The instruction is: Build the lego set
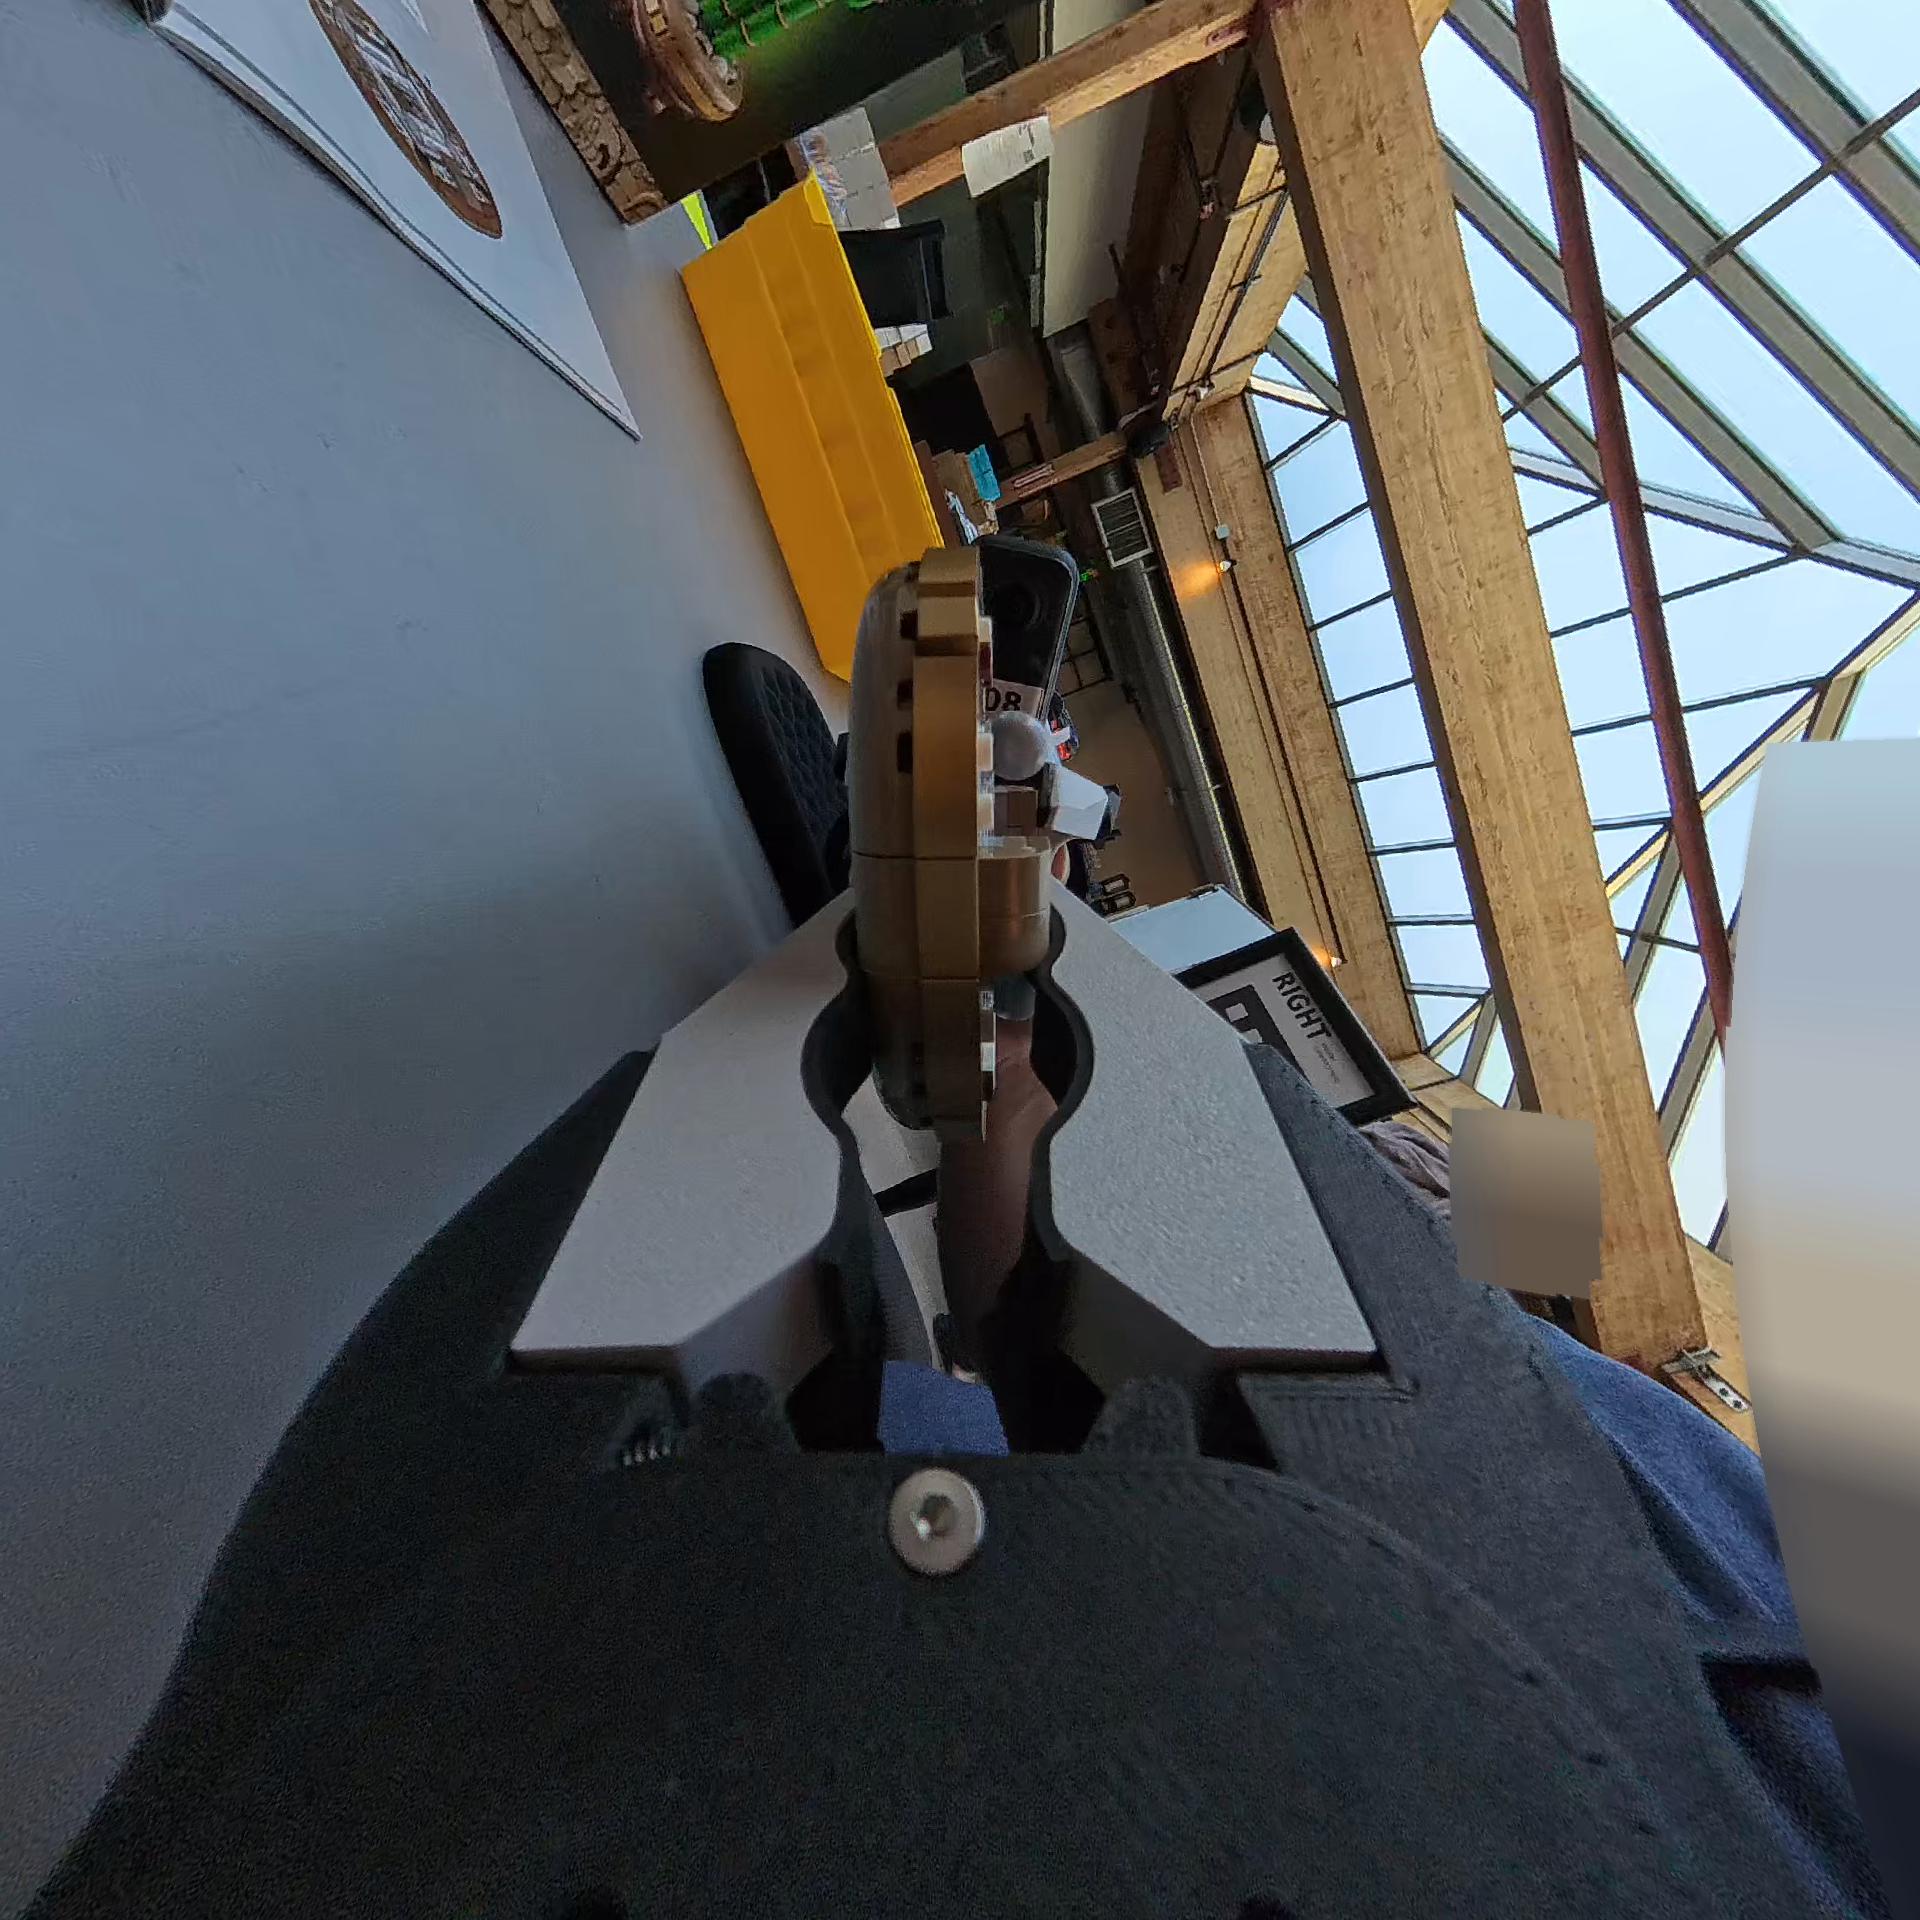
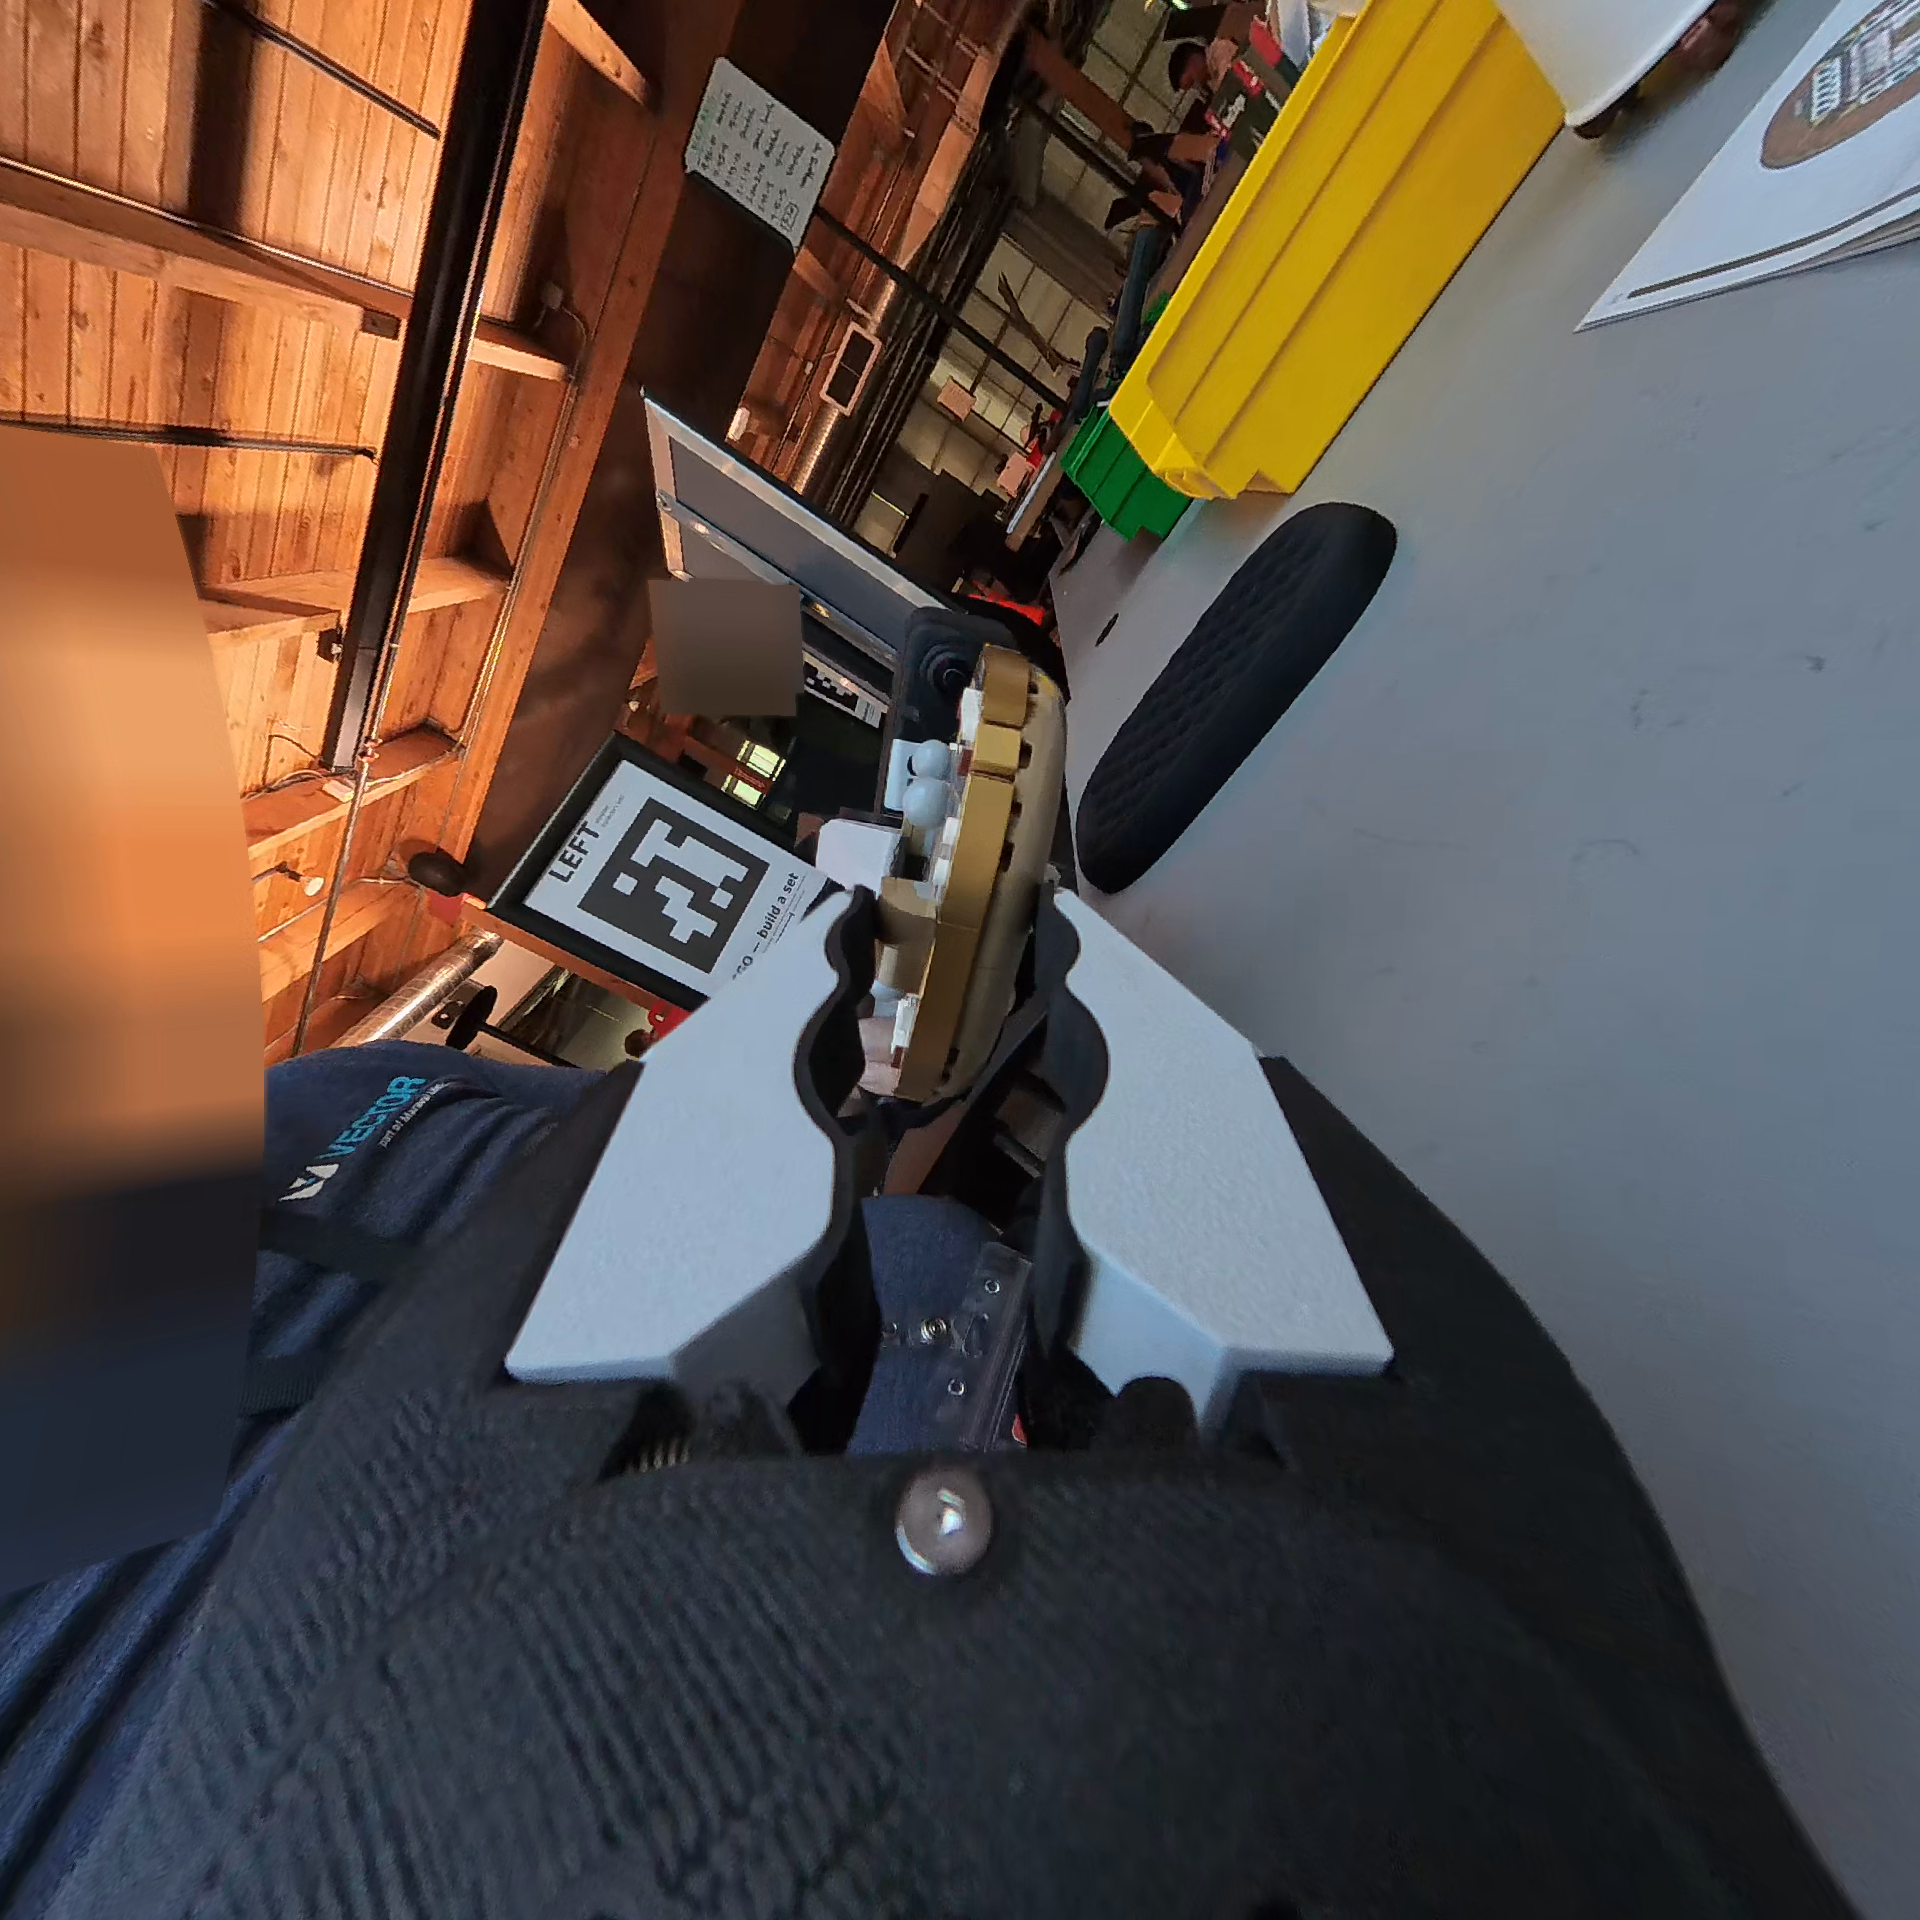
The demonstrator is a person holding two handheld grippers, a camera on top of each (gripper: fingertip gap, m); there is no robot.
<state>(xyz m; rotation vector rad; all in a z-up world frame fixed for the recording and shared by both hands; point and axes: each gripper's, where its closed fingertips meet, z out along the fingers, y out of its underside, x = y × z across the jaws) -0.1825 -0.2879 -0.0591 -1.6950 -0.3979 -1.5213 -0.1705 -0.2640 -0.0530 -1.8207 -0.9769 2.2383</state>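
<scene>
A round gold Lego model [image 1: 940,790] with white and grey pieces on one face is held edge-on, in the air above the grey table [image 1: 260,727]. My left gripper [image 1: 945,925] is shut on its near rim. My right gripper [image 2: 951,904] is shut on the same model [image 2: 997,831] from the opposite side. Each view shows the other gripper's camera and white fingers just behind the model, as in the left wrist view [image 1: 1029,623] and the right wrist view [image 2: 940,665]. The model's far rim is hidden in both.
A yellow bin [image 2: 1330,260] and a green bin [image 2: 1127,478] stand on the table [image 2: 1558,831]. A black oval pad [image 2: 1236,686] lies near the model. An instruction booklet [image 2: 1787,177] lies farther off. A person in a blue top [image 2: 416,1195] is close by.
</scene>
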